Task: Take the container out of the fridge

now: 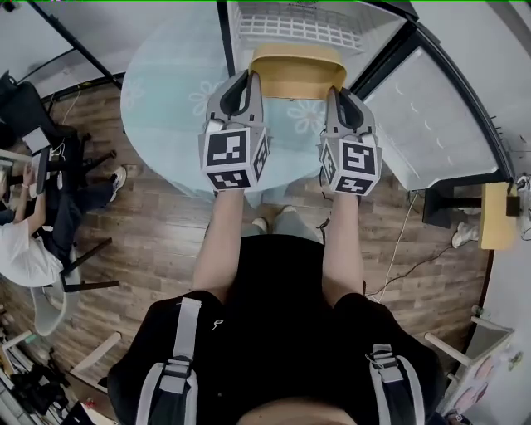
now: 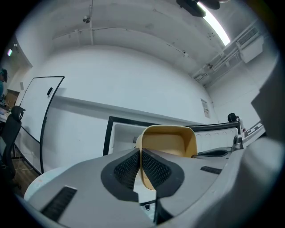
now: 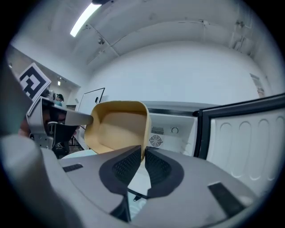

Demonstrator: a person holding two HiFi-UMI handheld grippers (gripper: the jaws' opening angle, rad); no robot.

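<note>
- A tan container (image 1: 299, 70), open-topped with rounded corners, sits at the top centre of the head view. It is held in the air between two grippers, in front of the open fridge (image 1: 290, 25) and over the far edge of a round glass bench (image 1: 166, 108).
- The fridge door (image 1: 440, 116) stands open at the upper right of that view.
- The container looks empty, thin-walled and rigid, probably light plastic. Its smooth sides could slip, and a hard squeeze might flex the wall.
- The best hold seems to be the rim on two opposite sides, which keeps it level and stops it twisting.
- Left gripper (image 2: 140, 151): in its own view the ribbed fingers (image 2: 127, 167) are drawn almost together. They pinch the container's thin left wall at the centre of the frame.
- Right gripper (image 3: 143, 151): its fingers (image 3: 158, 167) are likewise nearly closed. They are clamped on the container's right wall, with the fridge's white interior behind.
- Each grip is only a narrow pinch on one edge, so both holds seem to be needed together.
</note>
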